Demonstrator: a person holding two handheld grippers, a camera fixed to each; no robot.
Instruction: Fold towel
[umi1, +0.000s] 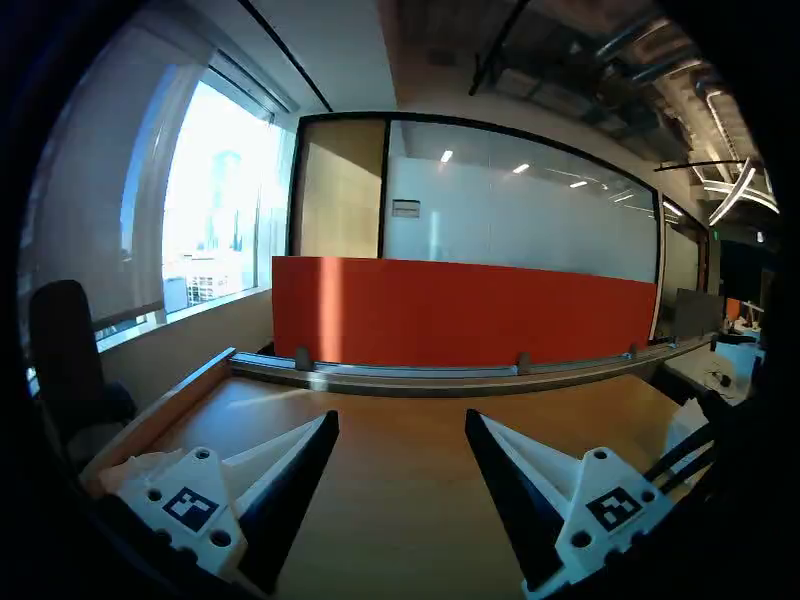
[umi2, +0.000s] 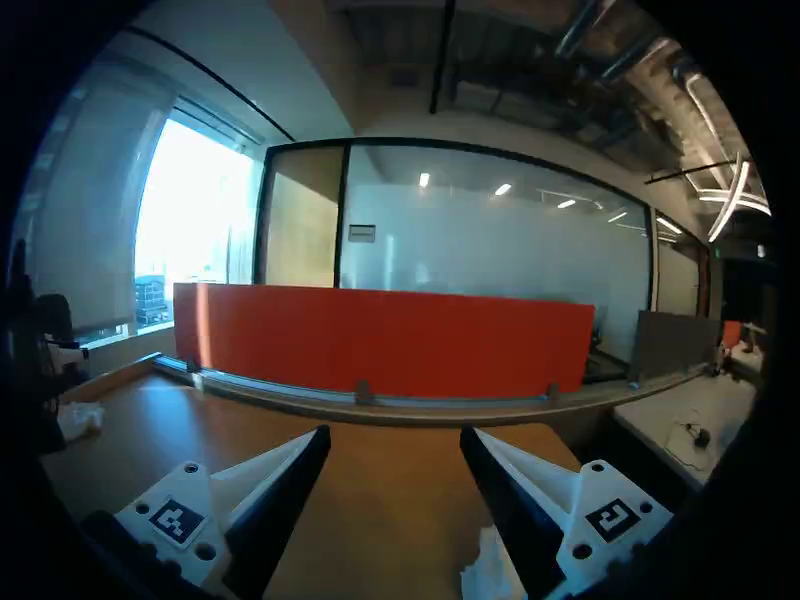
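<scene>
My left gripper (umi1: 400, 415) hovers open over the wooden table (umi1: 400, 500) with nothing between its fingers. A bit of white towel (umi1: 135, 466) peeks out beside its left finger, and another white bit (umi1: 690, 418) shows at the far right. In the right gripper view, my right gripper (umi2: 395, 431) is also open above the table (umi2: 380, 500). A corner of white towel (umi2: 488, 575) lies low by its right finger, not gripped. A small crumpled white piece (umi2: 80, 418) rests on the table at the left.
An orange divider panel (umi1: 460, 312) on a metal rail (umi1: 440, 372) closes the table's far edge. A dark chair (umi1: 65, 365) stands at the left by the window. A white desk (umi2: 690, 415) with a cable lies to the right.
</scene>
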